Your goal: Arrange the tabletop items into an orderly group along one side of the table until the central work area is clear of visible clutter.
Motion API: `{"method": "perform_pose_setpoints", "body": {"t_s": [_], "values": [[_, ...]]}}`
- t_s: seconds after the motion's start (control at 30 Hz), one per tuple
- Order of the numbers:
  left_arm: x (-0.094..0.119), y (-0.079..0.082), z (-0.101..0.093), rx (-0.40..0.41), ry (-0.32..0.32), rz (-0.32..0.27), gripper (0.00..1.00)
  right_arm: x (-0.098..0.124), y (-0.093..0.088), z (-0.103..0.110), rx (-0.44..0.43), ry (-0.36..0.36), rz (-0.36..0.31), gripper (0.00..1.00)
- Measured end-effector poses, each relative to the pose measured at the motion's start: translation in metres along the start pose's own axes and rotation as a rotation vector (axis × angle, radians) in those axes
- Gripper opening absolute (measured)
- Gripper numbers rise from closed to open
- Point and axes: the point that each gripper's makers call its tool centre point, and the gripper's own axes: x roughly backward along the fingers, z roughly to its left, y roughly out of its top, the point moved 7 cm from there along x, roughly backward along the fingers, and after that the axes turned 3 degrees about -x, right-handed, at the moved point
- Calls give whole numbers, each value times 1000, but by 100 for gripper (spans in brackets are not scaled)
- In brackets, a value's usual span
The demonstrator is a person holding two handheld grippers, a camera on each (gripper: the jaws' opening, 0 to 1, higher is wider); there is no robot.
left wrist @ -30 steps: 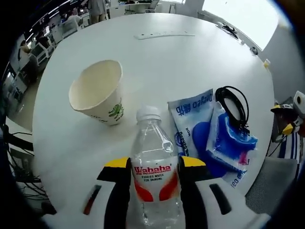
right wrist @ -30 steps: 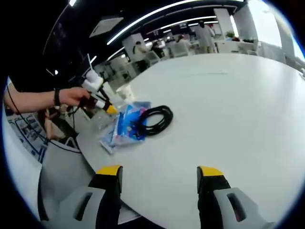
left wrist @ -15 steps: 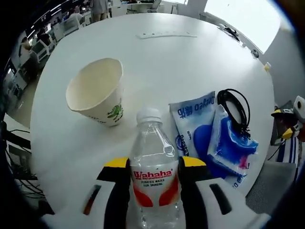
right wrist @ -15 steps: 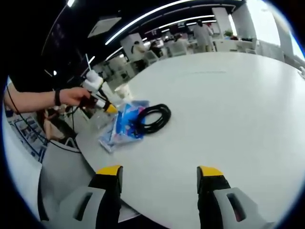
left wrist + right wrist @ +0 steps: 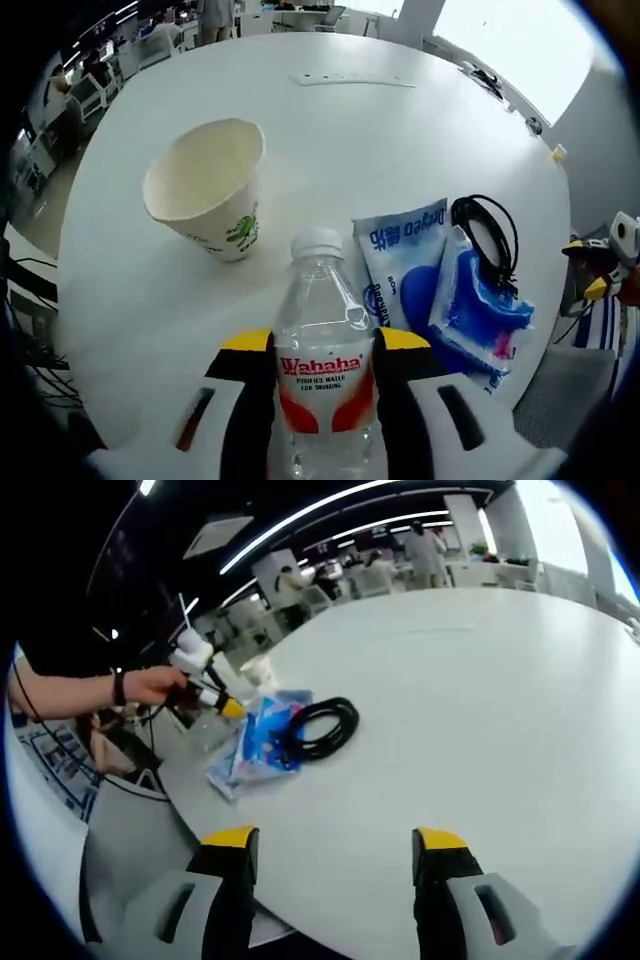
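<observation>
Gripping a clear water bottle by its red-labelled body, the left gripper has its two yellow-tipped jaws pressed against either side of the bottle, which stands upright at the 6 o'clock position of the left gripper view. A paper cup sits tilted on the white table at about 10 o'clock from the bottle, mouth open toward the camera, apart from the bottle. Two blue-and-white packets lie overlapping at roughly 3 o'clock, just beside the bottle. A coiled black cable rests against the upper packet's far edge. A flat white strip lies near the far rim at 12 o'clock.

In the right gripper view, the right gripper hangs above the table edge with jaws spread wide and nothing between them. The packets and cable lie at about 11 o'clock from it. The person's hand holds the left gripper at 10 o'clock.
</observation>
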Motion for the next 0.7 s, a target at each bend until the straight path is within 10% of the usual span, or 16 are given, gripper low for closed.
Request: {"method": "perform_pose_setpoints", "body": {"t_s": [0.7], "values": [[23, -6, 10, 55, 29, -64, 37, -6, 0, 7, 10, 16, 1, 63]]}}
